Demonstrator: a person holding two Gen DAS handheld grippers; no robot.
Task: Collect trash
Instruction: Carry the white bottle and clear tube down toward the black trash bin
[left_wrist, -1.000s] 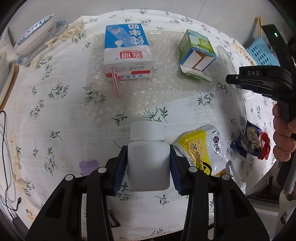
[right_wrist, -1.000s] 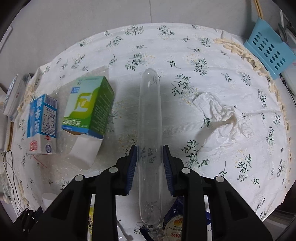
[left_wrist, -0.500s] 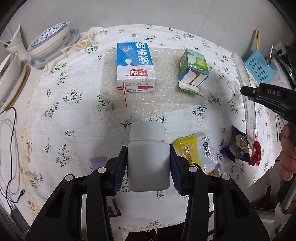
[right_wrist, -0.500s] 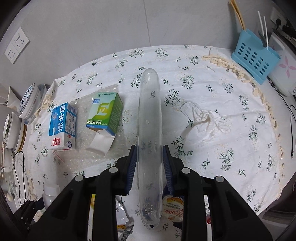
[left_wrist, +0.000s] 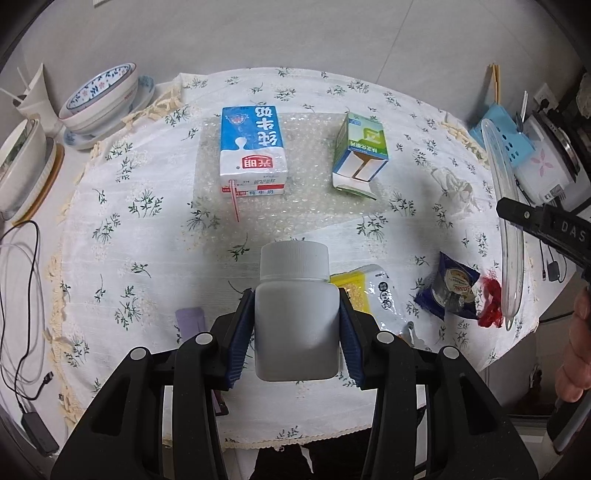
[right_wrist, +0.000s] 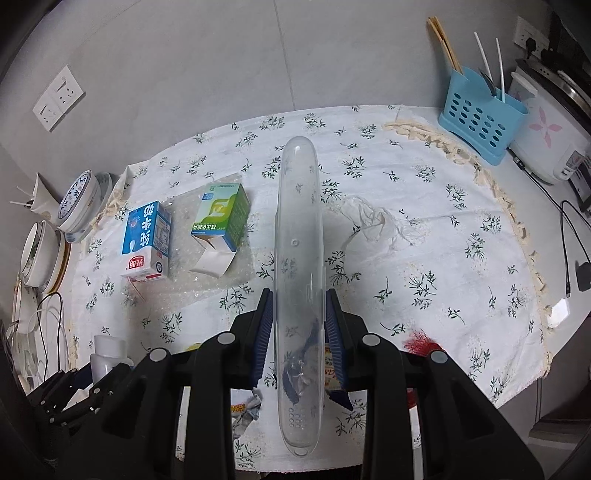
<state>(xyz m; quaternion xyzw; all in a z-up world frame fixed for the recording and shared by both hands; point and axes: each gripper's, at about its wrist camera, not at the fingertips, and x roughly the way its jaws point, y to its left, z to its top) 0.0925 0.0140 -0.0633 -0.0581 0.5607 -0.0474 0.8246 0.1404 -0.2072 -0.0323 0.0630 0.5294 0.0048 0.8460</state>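
Fingers (left_wrist: 240, 328) astride bottle (left_wrist: 295, 317) (clamped) — aloft

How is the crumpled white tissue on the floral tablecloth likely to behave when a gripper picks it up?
The crumpled white tissue looks thin and wrinkled, so it is probably floppy and very light. It will likely squash between the pads rather than slip. Lying flat, it seems unlikely to roll.

Both grippers are matte black plastic. The left gripper (left_wrist: 296, 325) and right gripper (right_wrist: 299, 332) carry ribbed blue pads (left_wrist: 240, 332) and round silver screws (left_wrist: 204, 338).
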